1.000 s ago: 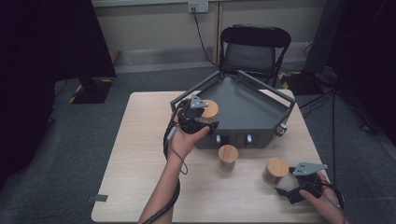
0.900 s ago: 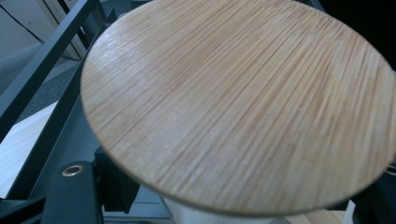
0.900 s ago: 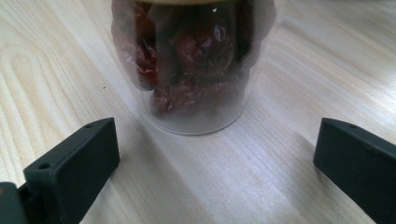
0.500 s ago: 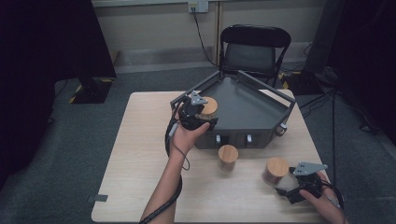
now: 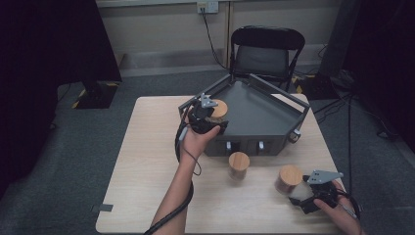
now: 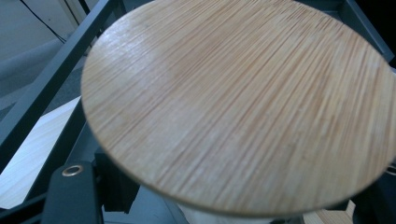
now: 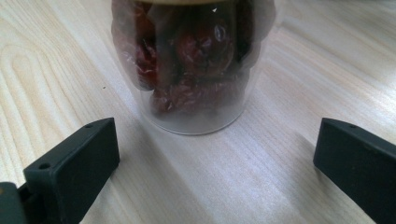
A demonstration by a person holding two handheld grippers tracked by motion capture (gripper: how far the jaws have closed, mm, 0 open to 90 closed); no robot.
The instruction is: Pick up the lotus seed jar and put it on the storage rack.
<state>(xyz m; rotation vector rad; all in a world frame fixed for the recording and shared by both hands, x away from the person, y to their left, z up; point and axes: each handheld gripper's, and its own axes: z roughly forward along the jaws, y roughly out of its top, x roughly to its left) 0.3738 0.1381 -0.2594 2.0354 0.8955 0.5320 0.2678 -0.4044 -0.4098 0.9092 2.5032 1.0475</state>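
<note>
Left gripper (image 5: pixel 209 117) clamped on a bamboo-lidded jar (image 5: pixel 219 109) over the near-left corner of the grey tray (image 5: pixel 264 110); right gripper (image 5: pixel 299 192), jaws wide apart, sits right of the tray's front, just behind a second jar (image 7: pixel 194 65) of dark red fruit.

I work at a pale wooden table (image 5: pixel 147 161) standing on dark grey carpet (image 5: pixel 78 147). Beyond its far edge is a black folding chair (image 5: pixel 266 54), pushed against a light wall with a paler strip along its foot. A socket (image 5: pixel 208 7) sits on that wall, and a black cable hangs from it. Dark curtains, I think, close both sides. A yellow-and-black striped foot (image 5: pixel 93 93) rests left.
</note>
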